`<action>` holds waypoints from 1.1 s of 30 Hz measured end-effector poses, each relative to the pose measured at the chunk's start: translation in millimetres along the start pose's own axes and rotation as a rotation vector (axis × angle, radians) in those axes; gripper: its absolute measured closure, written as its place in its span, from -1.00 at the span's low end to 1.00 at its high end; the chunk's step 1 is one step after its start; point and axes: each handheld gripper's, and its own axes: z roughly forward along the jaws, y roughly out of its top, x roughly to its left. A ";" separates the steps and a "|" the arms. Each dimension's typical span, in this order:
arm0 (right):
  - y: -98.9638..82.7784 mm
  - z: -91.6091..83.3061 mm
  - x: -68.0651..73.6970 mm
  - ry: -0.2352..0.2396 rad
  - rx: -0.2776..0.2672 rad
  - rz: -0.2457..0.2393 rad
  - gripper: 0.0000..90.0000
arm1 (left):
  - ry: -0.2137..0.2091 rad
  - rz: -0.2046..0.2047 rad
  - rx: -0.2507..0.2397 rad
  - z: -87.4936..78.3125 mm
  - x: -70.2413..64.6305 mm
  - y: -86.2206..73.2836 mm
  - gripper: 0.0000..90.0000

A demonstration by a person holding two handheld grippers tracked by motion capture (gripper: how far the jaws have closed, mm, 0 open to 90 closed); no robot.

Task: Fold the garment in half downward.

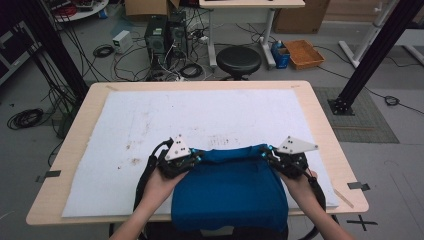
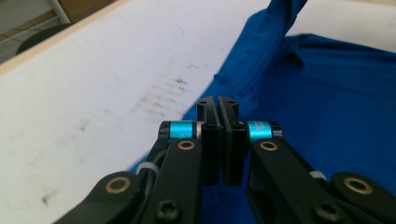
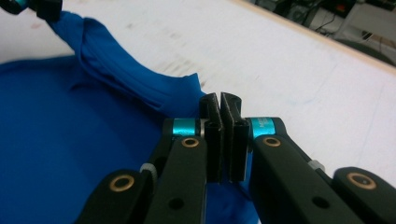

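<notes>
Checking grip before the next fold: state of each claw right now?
Left claw: closed, pinching the blue cloth at its left top corner.
Right claw: closed, pinching the same cloth's right top corner.

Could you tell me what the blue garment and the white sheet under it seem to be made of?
The blue garment looks like a soft, matte knit fabric: it drapes and bunches into rounded folds along its lifted edge. The white sheet looks like matte felt or thin foam, faintly fuzzy and marked with dark smudges; which one is unclear.
</notes>
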 end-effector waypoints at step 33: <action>-34.5 -11.9 -14.6 -0.078 0.091 0.175 0.32 | 0.134 -0.156 0.052 4.7 2.3 -31.2 0.33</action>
